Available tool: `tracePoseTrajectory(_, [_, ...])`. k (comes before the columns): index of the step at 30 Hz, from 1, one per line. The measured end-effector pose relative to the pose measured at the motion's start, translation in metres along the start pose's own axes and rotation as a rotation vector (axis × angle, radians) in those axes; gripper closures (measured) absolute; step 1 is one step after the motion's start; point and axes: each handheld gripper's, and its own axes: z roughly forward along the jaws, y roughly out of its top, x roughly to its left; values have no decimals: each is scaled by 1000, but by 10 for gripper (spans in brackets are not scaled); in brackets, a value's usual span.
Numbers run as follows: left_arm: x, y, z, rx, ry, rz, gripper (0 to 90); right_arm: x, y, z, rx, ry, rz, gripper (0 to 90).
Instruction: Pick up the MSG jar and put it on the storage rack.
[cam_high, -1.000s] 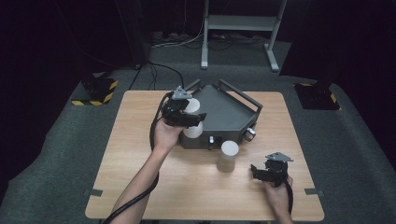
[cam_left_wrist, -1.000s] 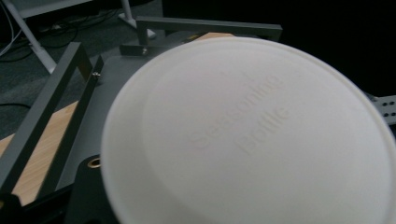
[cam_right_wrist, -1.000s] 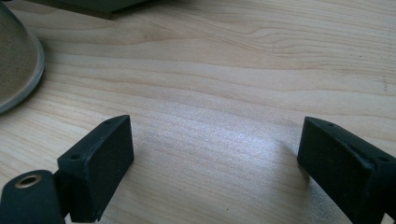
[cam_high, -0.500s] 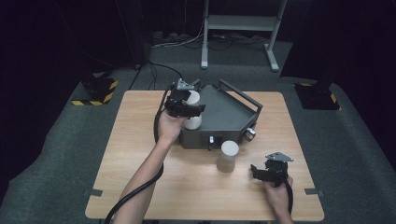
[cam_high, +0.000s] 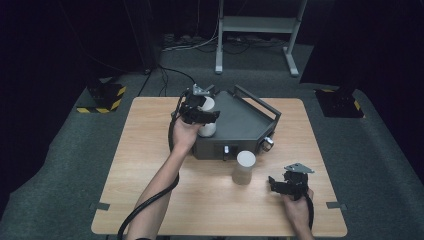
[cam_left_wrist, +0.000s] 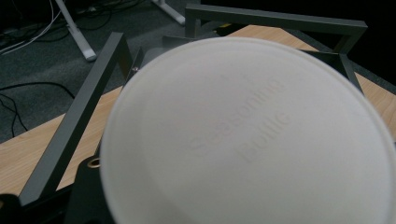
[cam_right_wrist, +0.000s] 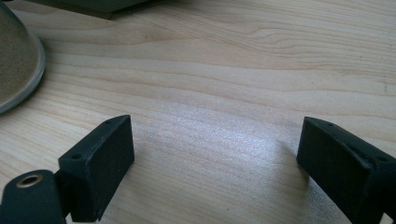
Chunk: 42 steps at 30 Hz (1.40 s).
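Moved over grey tray (cam_high: 245, 120) — left tool (cam_high: 200, 114) grasping white bottle (cam_left_wrist: 243, 140), lid "Seasoning Bottle"; right tool (cam_right_wrist: 212, 163) released.

White bottle (cam_high: 206, 117), dark grey tray (cam_high: 240, 122), pale wood-grain table (cam_high: 150, 165), black hand-held gripper (cam_high: 200, 111)

We look down on a light wooden tabletop (cam_high: 150, 165) standing on grey carpet (cam_high: 65, 175). The room around it is dark, and its walls are lost in shadow. Behind the tabletop we see the pale metal legs of a stand (cam_high: 255, 22), with loose cables (cam_high: 190, 42) lying on the floor at its foot. Two black floor plates edged with yellow-and-black hazard stripes sit well apart, one at the left (cam_high: 102, 97) and one at the right (cam_high: 340, 102).
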Motion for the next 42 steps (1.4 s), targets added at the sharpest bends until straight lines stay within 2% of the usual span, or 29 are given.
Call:
tracePoseTrajectory(6, [2, -5, 3, -7, 7, -13, 352, 0, 0, 0, 0, 0, -1, 110])
tracePoseTrajectory(7, [3, -5, 3, 3, 10, -1, 352, 0, 0, 0, 0, 0, -1, 110])
tracePoseTrajectory(15, [0, -8, 3, -6, 9, 24, 352, 0, 0, 0, 0, 0, -1, 110])
tracePoseTrajectory(18, [-1, -12, 3, -21, 8, 21, 351, 0, 0, 0, 0, 0, -1, 110])
tracePoseTrajectory(34, [0, -12, 3, -17, 8, 25, 349, 0, 0, 0, 0, 0, -1, 110])
tracePoseTrajectory(36, [0, -12, 3, -22, 10, 13, 344, 0, 0, 0, 0, 0, -1, 110])
tracePoseTrajectory(38, [1, -12, 3, -21, 10, 8, 311, 0, 0, 0, 0, 0, -1, 111])
tracePoseTrajectory(40, [1, -12, 3, -16, 11, 5, 228, 0, 0, 0, -1, 0, -1, 111])
tracePoseTrajectory(42, [2, -14, 3, -20, 15, 0, 207, 0, 0, 0, 0, 0, -1, 111])
